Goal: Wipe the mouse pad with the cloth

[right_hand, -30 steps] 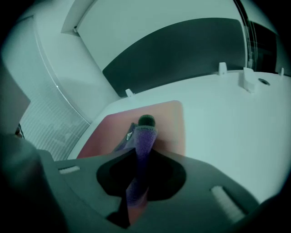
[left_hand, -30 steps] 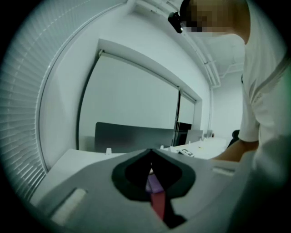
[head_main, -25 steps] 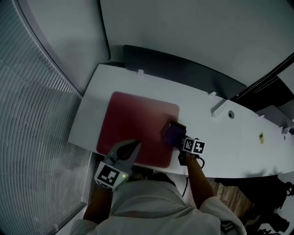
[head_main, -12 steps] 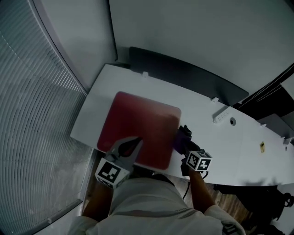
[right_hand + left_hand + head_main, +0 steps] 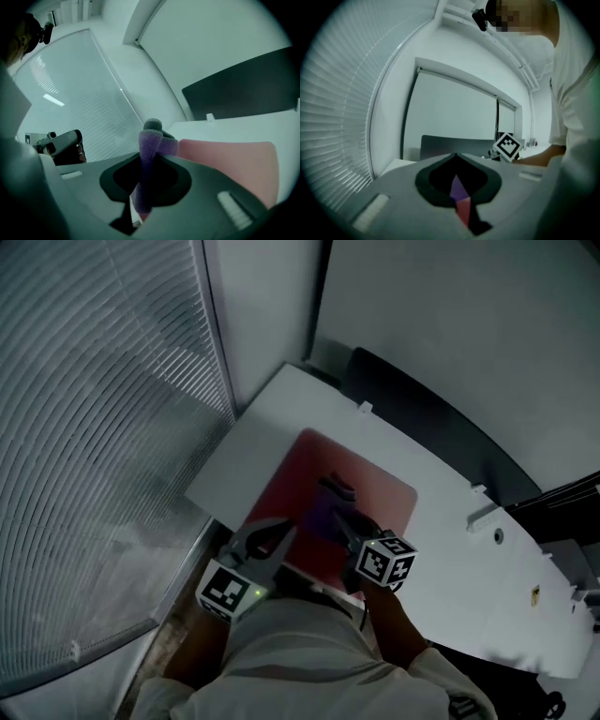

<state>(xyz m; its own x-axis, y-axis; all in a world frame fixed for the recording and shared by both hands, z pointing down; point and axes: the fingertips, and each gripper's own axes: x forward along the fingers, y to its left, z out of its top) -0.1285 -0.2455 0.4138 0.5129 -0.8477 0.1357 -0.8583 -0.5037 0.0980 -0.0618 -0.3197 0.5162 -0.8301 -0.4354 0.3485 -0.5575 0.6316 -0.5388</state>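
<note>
The red mouse pad (image 5: pixel 375 482) lies on the white desk (image 5: pixel 281 427). A purple cloth (image 5: pixel 332 504) rests on the pad's middle, and my right gripper (image 5: pixel 345 524) is shut on it from the near side. In the right gripper view the cloth (image 5: pixel 149 145) stands folded between the jaws, with the pad (image 5: pixel 234 159) beyond. My left gripper (image 5: pixel 281 531) sits at the pad's near left edge, jaws shut with their tips together. In the left gripper view (image 5: pixel 455 155) a slit under the tips shows a bit of cloth (image 5: pixel 457 188) and pad (image 5: pixel 464 209).
Window blinds (image 5: pixel 103 427) run along the left of the desk. A dark panel (image 5: pixel 422 399) stands behind its far edge. A white power block (image 5: pixel 483 515) and a round cable hole (image 5: pixel 498 536) lie to the right of the pad.
My right gripper has carried the cloth from the pad's right edge leftward to its middle. The left gripper stays at the near left edge. The head view has swung.
</note>
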